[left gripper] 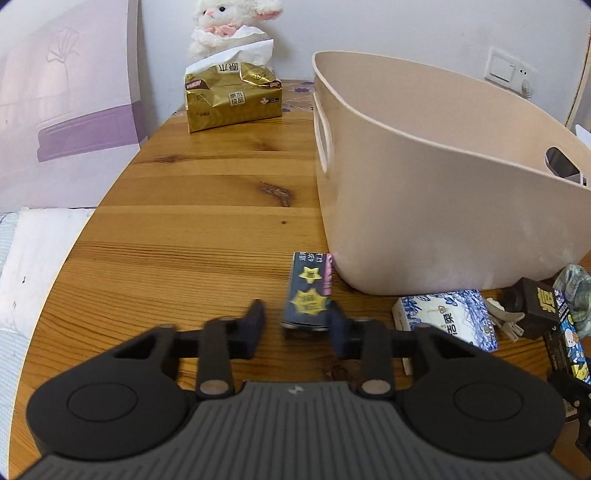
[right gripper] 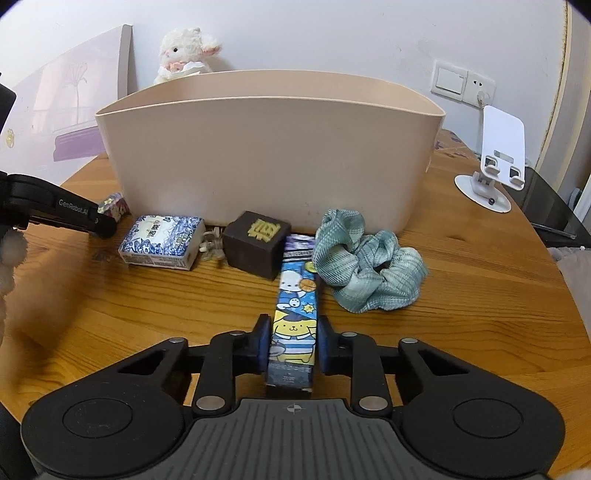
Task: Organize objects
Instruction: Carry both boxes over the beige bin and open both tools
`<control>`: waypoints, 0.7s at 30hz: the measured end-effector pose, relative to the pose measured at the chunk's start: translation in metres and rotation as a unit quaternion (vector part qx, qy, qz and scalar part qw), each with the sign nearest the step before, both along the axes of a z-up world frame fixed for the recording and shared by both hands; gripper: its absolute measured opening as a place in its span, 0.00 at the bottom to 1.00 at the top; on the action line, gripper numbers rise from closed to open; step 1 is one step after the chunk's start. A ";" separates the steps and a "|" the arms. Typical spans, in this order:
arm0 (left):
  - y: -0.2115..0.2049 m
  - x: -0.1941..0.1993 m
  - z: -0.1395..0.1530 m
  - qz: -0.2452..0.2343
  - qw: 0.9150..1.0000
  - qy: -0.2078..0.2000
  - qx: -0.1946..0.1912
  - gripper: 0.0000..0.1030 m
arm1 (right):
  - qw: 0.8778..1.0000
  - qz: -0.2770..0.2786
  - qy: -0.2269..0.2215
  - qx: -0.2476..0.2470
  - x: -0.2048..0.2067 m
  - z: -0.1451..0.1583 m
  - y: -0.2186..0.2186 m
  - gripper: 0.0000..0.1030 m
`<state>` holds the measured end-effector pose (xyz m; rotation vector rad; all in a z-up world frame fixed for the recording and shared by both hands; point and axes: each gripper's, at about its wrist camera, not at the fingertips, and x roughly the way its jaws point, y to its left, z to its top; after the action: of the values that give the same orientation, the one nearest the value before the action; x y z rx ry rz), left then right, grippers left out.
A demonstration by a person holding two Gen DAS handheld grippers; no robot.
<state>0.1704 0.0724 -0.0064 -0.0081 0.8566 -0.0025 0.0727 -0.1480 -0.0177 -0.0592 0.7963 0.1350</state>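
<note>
A beige plastic bin (left gripper: 424, 192) stands on the round wooden table (left gripper: 192, 236); it also shows in the right wrist view (right gripper: 269, 155). My left gripper (left gripper: 297, 321) is open around the near end of a small dark star-printed pack (left gripper: 309, 291), its right finger touching it. My right gripper (right gripper: 291, 341) is shut on a long blue cartoon box (right gripper: 295, 317) lying on the table. A blue-white tissue pack (right gripper: 162, 242), a dark brown cube (right gripper: 256, 243), a hair clip (right gripper: 212, 249) and a teal scrunchie (right gripper: 365, 266) lie along the bin's front.
A gold tissue pack (left gripper: 232, 96) and a plush lamb (left gripper: 229, 26) sit at the table's far edge by the wall. A white phone stand (right gripper: 495, 162) stands at the right. A bed (left gripper: 22, 266) lies left of the table.
</note>
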 end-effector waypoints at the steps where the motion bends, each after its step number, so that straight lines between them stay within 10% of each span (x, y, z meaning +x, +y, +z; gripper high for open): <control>1: 0.000 0.000 0.000 -0.001 1.000 0.002 -0.001 0.25 | 1.000 0.001 0.001 0.002 0.000 0.001 -0.002 0.21; 21: 0.011 -0.060 0.033 -0.024 0.999 -0.027 -0.040 0.25 | 0.997 0.015 -0.061 0.044 -0.031 0.051 -0.024 0.21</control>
<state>0.1103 0.0829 0.0270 -0.0618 0.8016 -0.0815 0.0416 -0.1722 0.0338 0.0050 0.6679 0.1925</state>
